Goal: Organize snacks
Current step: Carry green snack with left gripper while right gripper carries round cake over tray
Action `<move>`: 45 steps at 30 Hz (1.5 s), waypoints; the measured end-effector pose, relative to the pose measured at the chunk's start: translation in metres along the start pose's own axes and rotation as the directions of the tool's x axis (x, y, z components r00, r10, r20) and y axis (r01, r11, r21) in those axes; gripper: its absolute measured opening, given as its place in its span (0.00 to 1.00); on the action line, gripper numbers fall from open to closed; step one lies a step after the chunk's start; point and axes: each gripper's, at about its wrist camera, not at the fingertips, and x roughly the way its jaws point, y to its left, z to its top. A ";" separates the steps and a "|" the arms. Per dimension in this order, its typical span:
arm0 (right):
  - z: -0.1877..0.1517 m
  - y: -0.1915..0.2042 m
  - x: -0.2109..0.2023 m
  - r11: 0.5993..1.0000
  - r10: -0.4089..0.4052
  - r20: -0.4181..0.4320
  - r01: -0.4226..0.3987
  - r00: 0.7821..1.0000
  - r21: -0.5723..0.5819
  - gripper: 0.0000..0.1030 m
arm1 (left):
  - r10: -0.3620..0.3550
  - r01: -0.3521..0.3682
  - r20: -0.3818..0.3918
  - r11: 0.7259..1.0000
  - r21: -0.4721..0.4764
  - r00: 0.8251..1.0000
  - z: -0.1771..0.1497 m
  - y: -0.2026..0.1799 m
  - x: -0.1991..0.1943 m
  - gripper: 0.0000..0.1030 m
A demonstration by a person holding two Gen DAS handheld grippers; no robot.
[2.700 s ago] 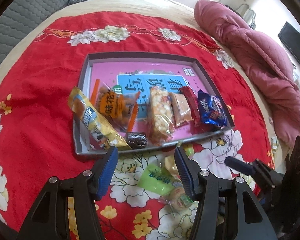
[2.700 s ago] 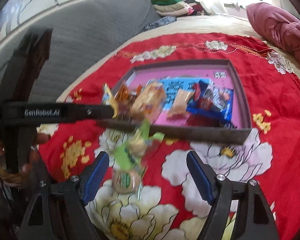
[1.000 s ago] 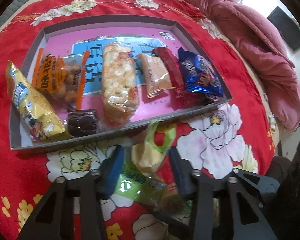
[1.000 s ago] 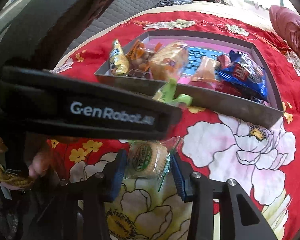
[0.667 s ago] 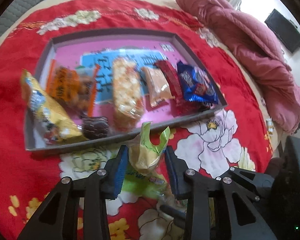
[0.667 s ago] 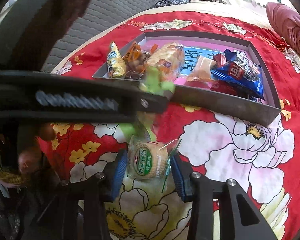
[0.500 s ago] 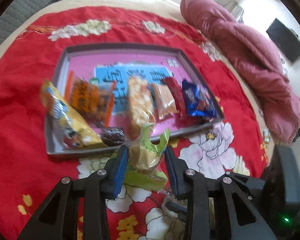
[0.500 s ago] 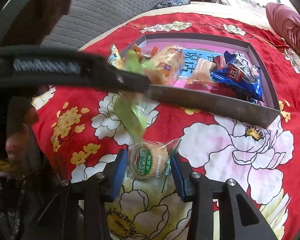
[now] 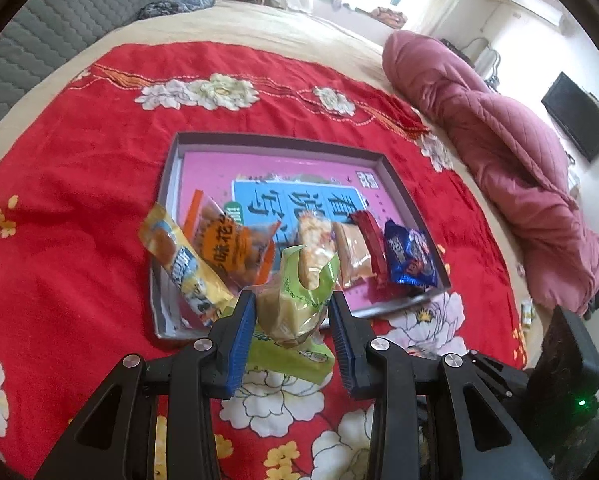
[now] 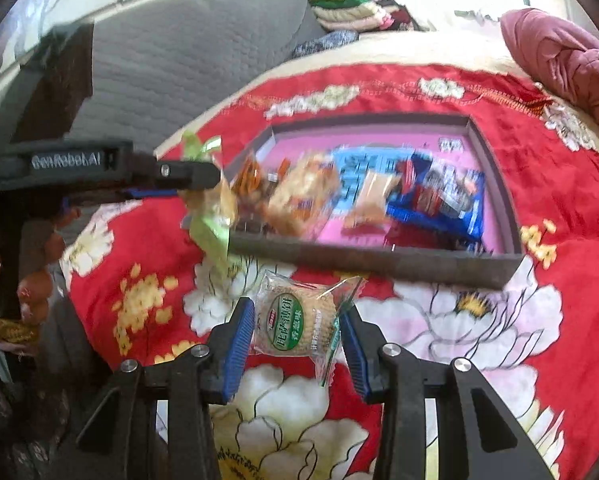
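Left wrist view: left gripper (image 9: 292, 312) has its blue-padded jaws closed on a green-and-clear plastic packet with a pale yellowish snack inside (image 9: 295, 300), held up off the red floral bedspread (image 9: 79, 184), just in front of the near wall of the shallow grey cardboard tray (image 9: 171, 184). Packet's torn-looking green top sticks up btwn the jaws. A 2nd flat green packet (image 9: 295, 356) lies on the spread directly under it; writing too small to read. Tray floor is pink w/ a blue panel carrying large Chinese characters (image 9: 299, 200). In the tray, left to right: long yellow packet (image 9: 183, 264) leaning over the left wall, orange packet w/ Chinese characters (image 9: 231, 248), clear puffed-rice bar (image 9: 313, 240), tan wafer packet (image 9: 353, 256), dark red stick packet (image 9: 371, 244), blue foil biscuit packet (image 9: 409, 256) w/ print I can't read. Pink quilted duvet (image 9: 499, 184) lies bunched at right.

Right wrist view: right gripper (image 10: 297, 334) jaws are closed on a clear-wrapped round biscuit pack w/ a green oval label in white Chinese characters (image 10: 295, 320), lifted just above the spread, near side of the tray (image 10: 379, 260). Only here does the other tool's side show, printed "GenRobot.AI" (image 10: 65, 159), w/ its green packet (image 10: 211, 208) hanging at the tray's left corner. Tray contents are motion-blurred. Grey quilted headboard (image 10: 179, 60) and folded clothes (image 10: 347, 4) sit behind
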 end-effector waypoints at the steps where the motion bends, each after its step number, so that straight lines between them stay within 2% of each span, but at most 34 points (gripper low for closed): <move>1: 0.003 -0.001 -0.002 1.000 -0.002 0.020 0.002 1.000 0.005 0.42 | 0.002 -0.002 0.005 1.000 -0.002 1.000 0.001 0.000 0.000 0.37; 6: 0.014 -0.007 -0.008 1.000 -0.010 0.081 0.009 0.997 0.016 0.42 | 0.023 -0.023 0.029 1.000 -0.001 0.999 0.008 0.001 -0.002 0.37; 13: 0.025 -0.007 -0.002 1.000 -0.021 0.110 0.024 0.994 -0.021 0.42 | 0.039 -0.039 0.039 0.999 -0.012 0.998 0.014 0.003 0.001 0.37; 26: 0.052 -0.018 0.007 0.999 -0.024 0.171 0.027 0.985 -0.017 0.42 | 0.081 -0.080 0.032 0.997 -0.024 0.996 0.027 -0.001 0.018 0.37; 30: 0.058 -0.022 0.014 0.999 -0.031 0.173 0.034 0.984 -0.015 0.42 | 0.103 -0.103 0.029 0.995 -0.014 0.994 0.029 -0.003 0.026 0.37; 45: 0.064 -0.024 0.043 0.999 -0.033 0.117 0.038 0.993 -0.035 0.42 | 0.119 -0.119 0.011 0.993 -0.018 0.993 0.031 -0.002 0.042 0.38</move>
